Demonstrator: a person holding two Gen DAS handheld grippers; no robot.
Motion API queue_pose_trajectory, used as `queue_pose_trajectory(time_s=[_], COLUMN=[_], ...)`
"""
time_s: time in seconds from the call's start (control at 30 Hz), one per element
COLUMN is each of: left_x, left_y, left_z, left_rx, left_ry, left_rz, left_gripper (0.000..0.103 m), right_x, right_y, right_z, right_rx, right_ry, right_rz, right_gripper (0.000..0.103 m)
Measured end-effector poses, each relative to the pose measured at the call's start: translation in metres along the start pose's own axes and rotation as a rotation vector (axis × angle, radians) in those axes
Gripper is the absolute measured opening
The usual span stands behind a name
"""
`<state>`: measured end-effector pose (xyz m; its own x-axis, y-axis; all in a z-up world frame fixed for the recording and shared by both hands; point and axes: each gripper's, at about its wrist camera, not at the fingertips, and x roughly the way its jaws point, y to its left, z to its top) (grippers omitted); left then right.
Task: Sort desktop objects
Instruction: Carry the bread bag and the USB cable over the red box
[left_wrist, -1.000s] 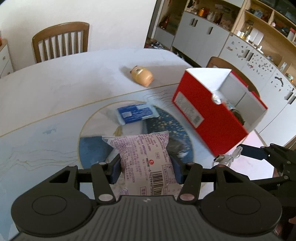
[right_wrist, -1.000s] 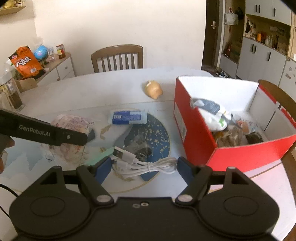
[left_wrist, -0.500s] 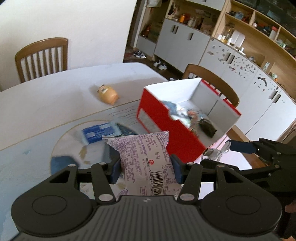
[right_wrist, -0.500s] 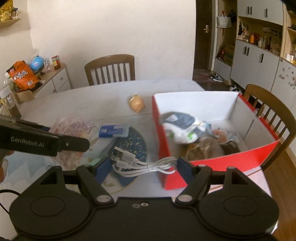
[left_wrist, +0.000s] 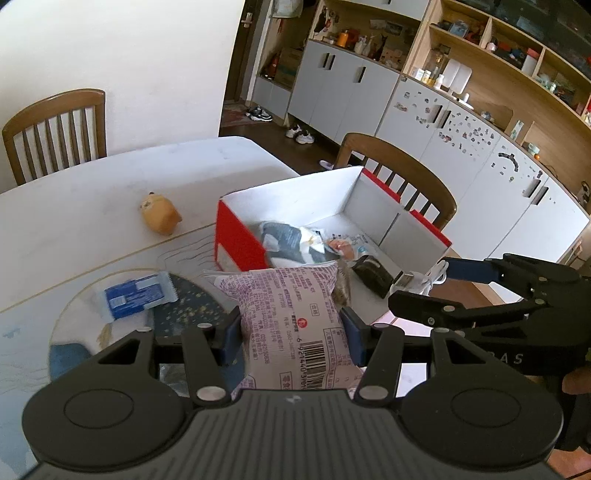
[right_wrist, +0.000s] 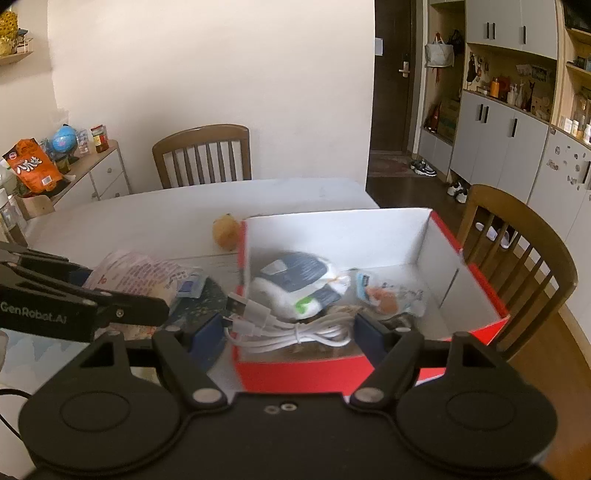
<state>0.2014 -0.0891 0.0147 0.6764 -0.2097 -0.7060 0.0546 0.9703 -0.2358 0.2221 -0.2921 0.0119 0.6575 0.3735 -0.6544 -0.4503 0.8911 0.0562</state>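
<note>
My left gripper (left_wrist: 290, 328) is shut on a pink snack packet (left_wrist: 291, 314) with a barcode, held in the air near the corner of the red box (left_wrist: 236, 240). My right gripper (right_wrist: 291, 332) is shut on a coiled white USB cable (right_wrist: 284, 328), held over the near wall of the red box (right_wrist: 295, 373). The box has white inner walls and holds several packets, among them a white and dark blue pouch (right_wrist: 295, 280). The right gripper and its cable (left_wrist: 424, 277) show at the right of the left wrist view. The left gripper and packet (right_wrist: 136, 273) show at the left of the right wrist view.
On the white table (left_wrist: 92, 192) lie a small orange toy (left_wrist: 160, 216) and a blue wrapped packet (left_wrist: 136, 295) on a round patterned mat (left_wrist: 184, 310). Wooden chairs (right_wrist: 203, 155) (right_wrist: 517, 258) stand at the far side and beside the box. A cabinet (right_wrist: 92, 177) with snacks stands at left.
Both grippers have risen and moved toward the red box with their loads. The box now fills more of both views, and the cable is above its near wall.
</note>
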Motion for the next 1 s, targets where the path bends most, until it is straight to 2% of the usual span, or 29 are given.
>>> queue_pose_trajectory(time_s=[0.6, 1.0], left_x=[0.066, 0.131], left_y=[-0.057, -0.077], left_z=[0.029, 0.045], left_rx=[0.025, 0.094], left_ry=[0.046, 0.168], left_rz=[0.015, 0.012], left_gripper=[0.054, 0.054], right_x=[0.027, 0.072], right_y=[-0.103, -0.144], right_z=[0.026, 0.045], right_rx=[0.001, 0.009], right_ry=[0.02, 0.063], right_rz=[0.009, 0.039], right_gripper=[0.077, 0.077])
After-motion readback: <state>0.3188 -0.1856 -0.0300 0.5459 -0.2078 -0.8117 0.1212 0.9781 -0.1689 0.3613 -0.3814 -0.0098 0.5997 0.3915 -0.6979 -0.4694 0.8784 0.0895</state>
